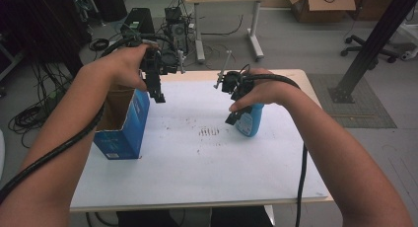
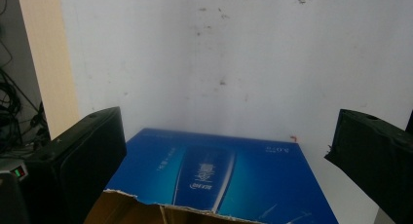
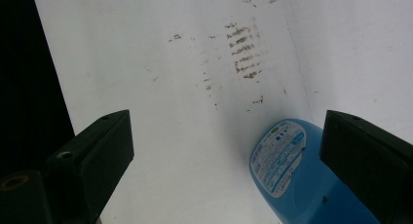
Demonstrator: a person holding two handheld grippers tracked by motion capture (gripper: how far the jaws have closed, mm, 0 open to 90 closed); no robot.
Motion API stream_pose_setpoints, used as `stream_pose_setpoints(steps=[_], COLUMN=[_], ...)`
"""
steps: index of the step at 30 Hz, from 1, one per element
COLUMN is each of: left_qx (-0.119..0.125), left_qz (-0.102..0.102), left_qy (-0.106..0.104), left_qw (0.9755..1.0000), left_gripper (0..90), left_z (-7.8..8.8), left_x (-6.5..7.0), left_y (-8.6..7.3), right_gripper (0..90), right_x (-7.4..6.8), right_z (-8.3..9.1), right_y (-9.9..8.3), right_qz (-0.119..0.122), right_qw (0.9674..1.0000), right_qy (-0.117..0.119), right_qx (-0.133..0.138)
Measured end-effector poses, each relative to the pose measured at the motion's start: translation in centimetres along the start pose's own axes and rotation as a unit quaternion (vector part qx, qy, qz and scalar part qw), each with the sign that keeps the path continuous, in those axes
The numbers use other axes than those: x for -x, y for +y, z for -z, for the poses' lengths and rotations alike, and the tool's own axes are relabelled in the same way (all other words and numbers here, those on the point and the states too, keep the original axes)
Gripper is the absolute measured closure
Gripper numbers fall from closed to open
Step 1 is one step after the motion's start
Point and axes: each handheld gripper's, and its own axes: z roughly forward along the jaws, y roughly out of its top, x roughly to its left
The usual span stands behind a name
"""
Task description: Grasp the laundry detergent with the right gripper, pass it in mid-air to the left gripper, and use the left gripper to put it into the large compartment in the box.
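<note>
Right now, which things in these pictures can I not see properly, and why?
- Blue bottle: in the high view the right tool and the hand cover its top, so a cap cannot be told; in the right gripper view the bottom edge and a jaw cut it off.
- Bottle label: print too small to read.
- Blue box: its inside is dark in the high view; in the left gripper view the bottom edge cuts it off.

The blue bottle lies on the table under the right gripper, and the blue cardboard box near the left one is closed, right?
Not quite: the blue box is open on top, as the high view shows. The blue bottle does lie under the right gripper.
</note>
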Motion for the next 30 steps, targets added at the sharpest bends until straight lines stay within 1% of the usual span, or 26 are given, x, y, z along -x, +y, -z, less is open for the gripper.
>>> stream_pose_setpoints(steps=[3,5,6,7,13,18,19,23,24,26,30], left_qx=[0.005,0.004,0.003,0.003,-0.001,-0.003,-0.003,-0.003,-0.006,-0.005,-0.006], left_qz=[-0.004,-0.007,-0.007,-0.006,-0.003,-0.001,-0.002,-0.001,-0.001,-0.004,-0.007], left_qy=[-0.001,-0.002,-0.002,-0.002,-0.001,-0.001,-0.001,-0.002,-0.002,-0.003,-0.002], left_qw=[1.0000,1.0000,1.0000,1.0000,1.0000,1.0000,1.0000,1.0000,1.0000,1.0000,1.0000], left_gripper=[0.2,0.2,0.2,0.2,0.2,0.2,0.2,0.2,0.2,0.2,0.2], left_z=[0.0,0.0,0.0,-0.1,-0.2,-0.4,-0.4,-0.6,-0.6,-0.6,-0.6], left_x=[0.2,0.3,0.3,0.4,0.4,0.4,0.4,0.3,0.3,0.4,0.5], left_y=[0.0,0.0,0.0,0.0,-0.3,-0.5,-0.4,-0.3,-0.2,0.0,0.3], right_gripper=[5.7,5.8,5.8,5.7,5.7,5.8,5.8,5.8,5.7,5.7,5.8], right_x=[0.0,0.0,0.0,0.0,-0.3,-0.8,-1.0,-1.3,-1.4,-1.5,-2.0], right_z=[-0.1,0.0,0.0,0.0,0.1,0.0,0.0,-0.1,-0.2,-0.2,-0.4], right_y=[-0.1,-0.3,-0.3,-0.5,-1.2,-2.2,-2.5,-3.5,-3.7,-4.0,-4.9], right_qz=[0.003,0.000,0.000,-0.006,-0.008,-0.009,-0.013,-0.013,-0.015,-0.020,-0.019], right_qw=[1.0000,1.0000,1.0000,1.0000,1.0000,0.9999,0.9999,0.9999,0.9999,0.9997,0.9998], right_qy=[-0.001,-0.003,-0.003,-0.003,-0.003,-0.004,-0.004,0.004,0.002,0.002,0.004], right_qx=[-0.003,0.000,0.000,-0.002,-0.001,-0.005,-0.007,-0.005,-0.007,-0.010,-0.005])
